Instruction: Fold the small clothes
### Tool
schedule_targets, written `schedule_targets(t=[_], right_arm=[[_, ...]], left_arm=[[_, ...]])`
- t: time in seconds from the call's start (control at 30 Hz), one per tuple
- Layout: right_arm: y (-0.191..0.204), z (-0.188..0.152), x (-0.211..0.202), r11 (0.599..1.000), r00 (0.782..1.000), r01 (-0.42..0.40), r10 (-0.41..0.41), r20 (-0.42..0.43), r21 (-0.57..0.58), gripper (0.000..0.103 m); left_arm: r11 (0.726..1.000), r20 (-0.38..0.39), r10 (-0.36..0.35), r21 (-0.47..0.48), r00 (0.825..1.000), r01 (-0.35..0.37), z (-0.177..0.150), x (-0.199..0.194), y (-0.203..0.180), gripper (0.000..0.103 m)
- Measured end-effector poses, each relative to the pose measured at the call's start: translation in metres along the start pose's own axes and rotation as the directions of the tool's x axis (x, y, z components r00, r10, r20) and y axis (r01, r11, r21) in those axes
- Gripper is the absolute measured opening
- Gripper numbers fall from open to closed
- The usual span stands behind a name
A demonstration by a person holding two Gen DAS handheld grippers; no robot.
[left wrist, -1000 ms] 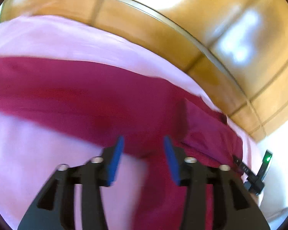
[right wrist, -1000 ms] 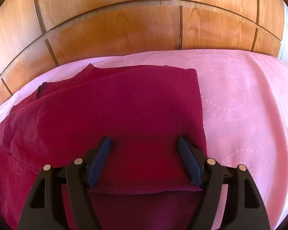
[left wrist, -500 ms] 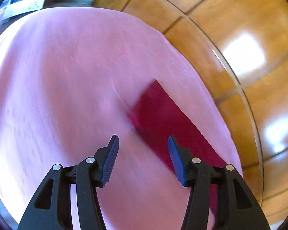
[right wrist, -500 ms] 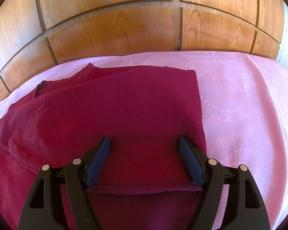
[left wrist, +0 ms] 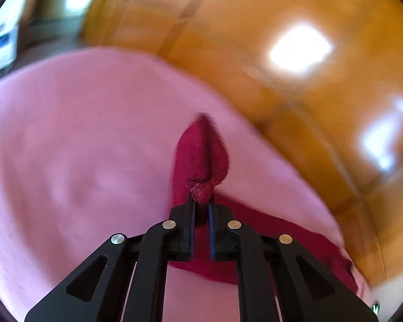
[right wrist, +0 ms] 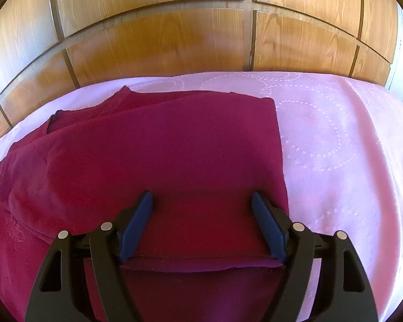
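A dark red garment [right wrist: 174, 145] lies partly folded on a pink bedspread [right wrist: 335, 139]. In the left wrist view my left gripper [left wrist: 201, 201] is shut on the end of a narrow strip of the garment [left wrist: 201, 158], likely a sleeve, bunched between the pads and lifted off the bedspread [left wrist: 80, 161]. In the right wrist view my right gripper [right wrist: 201, 201] stands open over the folded near part of the garment, pads on either side of the cloth without pinching it. The picture from the left wrist is blurred.
A wooden panelled wall [right wrist: 174, 40] runs along the far edge of the bed, also seen in the left wrist view as the wooden wall [left wrist: 309, 107]. Bare pink bedspread spreads to the right of the garment. A white object [left wrist: 0, 48] shows at the far left.
My left gripper swept along the garment to its narrow end, shut on it and raised it. My right gripper stayed put and open.
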State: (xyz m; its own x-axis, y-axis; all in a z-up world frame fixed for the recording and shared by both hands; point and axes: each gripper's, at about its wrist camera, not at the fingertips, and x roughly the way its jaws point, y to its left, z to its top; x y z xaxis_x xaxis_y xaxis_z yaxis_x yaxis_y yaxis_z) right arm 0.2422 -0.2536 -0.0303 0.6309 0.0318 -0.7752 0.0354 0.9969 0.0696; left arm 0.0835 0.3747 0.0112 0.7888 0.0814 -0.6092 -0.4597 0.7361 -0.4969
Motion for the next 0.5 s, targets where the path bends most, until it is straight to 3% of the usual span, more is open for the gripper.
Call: schedule_targets(t=[0.13,0.23,0.43,0.47,0.5], right_arm=[[0.0,0.0,0.0,1.0,1.0,-0.001,0.001,0.002,0.001,0.076],[-0.001,0.0,0.0,1.0,1.0,-0.003,0.003,0.002,0.002,0.076],[-0.003,-0.001,0.001,1.0,1.0,-0.014,0.014,0.004,0.01,0.076],[-0.003,-0.001,0.001,1.0,1.0,-0.016,0.016,0.004,0.011,0.076],[-0.004,-0.001,0.001,1.0,1.0,-0.019,0.019,0.004,0.014,0.076]], left_arm=[[0.971,-0.035,-0.184,0.148,0.982,0.187,-0.041,-0.014,-0.093,0.007],[0.925,-0.139,-0.282,0.221,0.949,0.308,-0.089,-0.005,-0.156,0.007],[0.837,-0.331,-0.266,0.386,0.906,0.387,-0.194,0.028,-0.239,0.007],[0.821,-0.356,-0.244,0.42,0.902,0.388,-0.211,0.034,-0.246,0.011],[0.813,-0.374,-0.229,0.435,0.899,0.388,-0.22,0.036,-0.248,0.023]])
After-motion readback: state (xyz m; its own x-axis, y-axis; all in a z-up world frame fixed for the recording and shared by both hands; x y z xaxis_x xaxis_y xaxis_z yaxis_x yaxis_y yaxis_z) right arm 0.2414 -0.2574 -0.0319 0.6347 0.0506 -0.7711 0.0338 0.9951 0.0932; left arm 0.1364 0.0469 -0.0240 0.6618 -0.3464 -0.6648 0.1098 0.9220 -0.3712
